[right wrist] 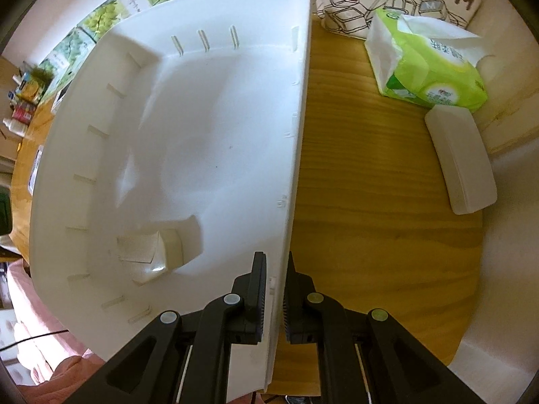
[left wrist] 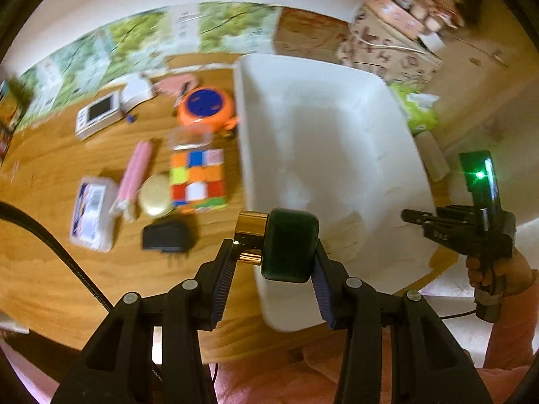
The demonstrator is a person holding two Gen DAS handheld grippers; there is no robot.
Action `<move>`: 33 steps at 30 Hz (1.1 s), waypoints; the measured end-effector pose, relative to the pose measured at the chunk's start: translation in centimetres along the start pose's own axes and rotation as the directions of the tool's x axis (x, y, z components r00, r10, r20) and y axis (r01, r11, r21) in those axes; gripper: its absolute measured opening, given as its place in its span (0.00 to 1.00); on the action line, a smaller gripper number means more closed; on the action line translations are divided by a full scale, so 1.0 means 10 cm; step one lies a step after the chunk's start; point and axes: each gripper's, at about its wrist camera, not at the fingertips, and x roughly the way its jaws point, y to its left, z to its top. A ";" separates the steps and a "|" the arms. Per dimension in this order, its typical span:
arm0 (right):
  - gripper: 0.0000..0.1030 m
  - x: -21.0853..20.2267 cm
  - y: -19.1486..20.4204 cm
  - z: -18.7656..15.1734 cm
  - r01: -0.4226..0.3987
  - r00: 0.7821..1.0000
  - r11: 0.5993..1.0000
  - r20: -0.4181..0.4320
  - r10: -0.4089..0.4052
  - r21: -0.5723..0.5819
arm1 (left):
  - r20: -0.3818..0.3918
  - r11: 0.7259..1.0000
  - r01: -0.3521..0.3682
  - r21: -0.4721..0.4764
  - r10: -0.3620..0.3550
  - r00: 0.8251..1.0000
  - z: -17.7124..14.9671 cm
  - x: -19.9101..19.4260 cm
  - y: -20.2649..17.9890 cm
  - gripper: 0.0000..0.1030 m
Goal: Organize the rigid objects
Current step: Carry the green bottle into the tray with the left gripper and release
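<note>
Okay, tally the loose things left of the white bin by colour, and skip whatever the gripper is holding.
White: 3, the handheld screen device, box, labelled case
Pink: 2, stick, pouch
Orange: 1, round toy
Clear: 1, small box
Multicolour: 1, puzzle cube
Gold: 1, oval tin
Black: 1, adapter
Total: 10

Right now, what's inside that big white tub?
Hardly anything: the white tub holds one small clear box near a corner. Its floor otherwise shows bare, though the right gripper clamping its wall hides a strip.

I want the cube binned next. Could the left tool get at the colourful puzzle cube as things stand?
Probably not yet: the left tool is shut on a dark green bottle with a gold cap. The puzzle cube itself lies uncovered on the table, so the way looks free once the bottle is dropped.
</note>
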 end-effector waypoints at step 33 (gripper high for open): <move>0.09 0.06 0.11 0.07 -0.025 0.999 0.996 -0.043 0.021 -0.083 | 0.051 0.995 -0.015 0.095 0.010 0.999 0.38 0.43 -0.84 0.60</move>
